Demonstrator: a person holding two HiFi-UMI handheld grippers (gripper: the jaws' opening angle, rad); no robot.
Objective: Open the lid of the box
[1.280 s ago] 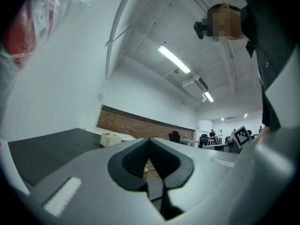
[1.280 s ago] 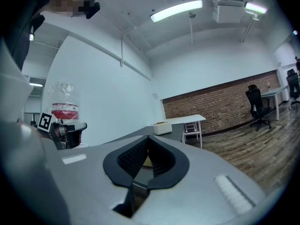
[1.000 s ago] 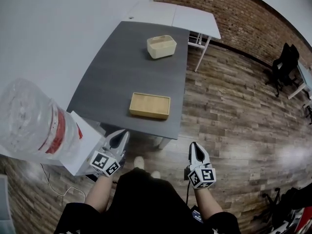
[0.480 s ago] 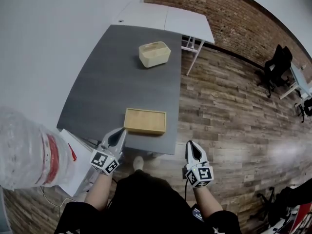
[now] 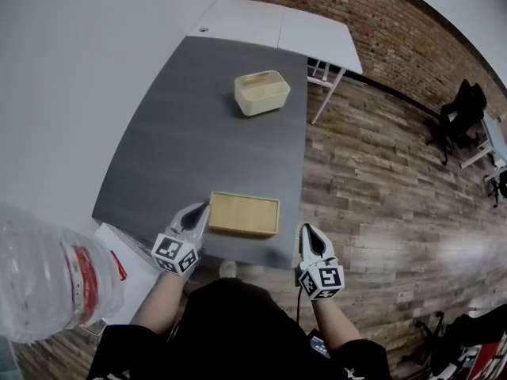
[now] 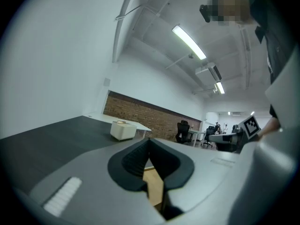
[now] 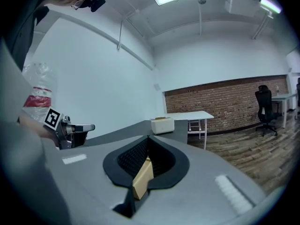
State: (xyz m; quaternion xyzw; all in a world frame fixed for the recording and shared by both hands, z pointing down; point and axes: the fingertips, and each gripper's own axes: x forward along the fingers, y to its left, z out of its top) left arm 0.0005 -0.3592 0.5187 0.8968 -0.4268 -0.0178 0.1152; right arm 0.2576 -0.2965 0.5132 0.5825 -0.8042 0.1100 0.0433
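**A:** Where is the box?

**B:** The flat wooden box (image 5: 244,214) lies at the near edge of the dark surface (image 5: 190,133), at twelve o'clock from the person. A cream box (image 5: 261,93) stands well apart, at its twelve o'clock.

**A:** And the tools?

**B:** The left tool (image 5: 204,206) is at the box's nine o'clock, just beside its short end. I cannot tell whether it touches. The right tool (image 5: 305,228) hangs at the box's four o'clock, past the surface's edge. Both have their jaws together and grip nothing. The wood only shows through the gap behind the tips.

**A:** How will the box handle?

**B:** I judge it stiff and light, with a smooth, hard top. It will not bend or crush, but it may slide on the surface, and the pads could slip on the wood.

**A:** Where should they take hold?

**B:** Probably at the thin rim of the lid on a short end, at nine or three o'clock. I cannot make out the seam from here. The jaws must part first. One tool could steady the base while the other lifts.
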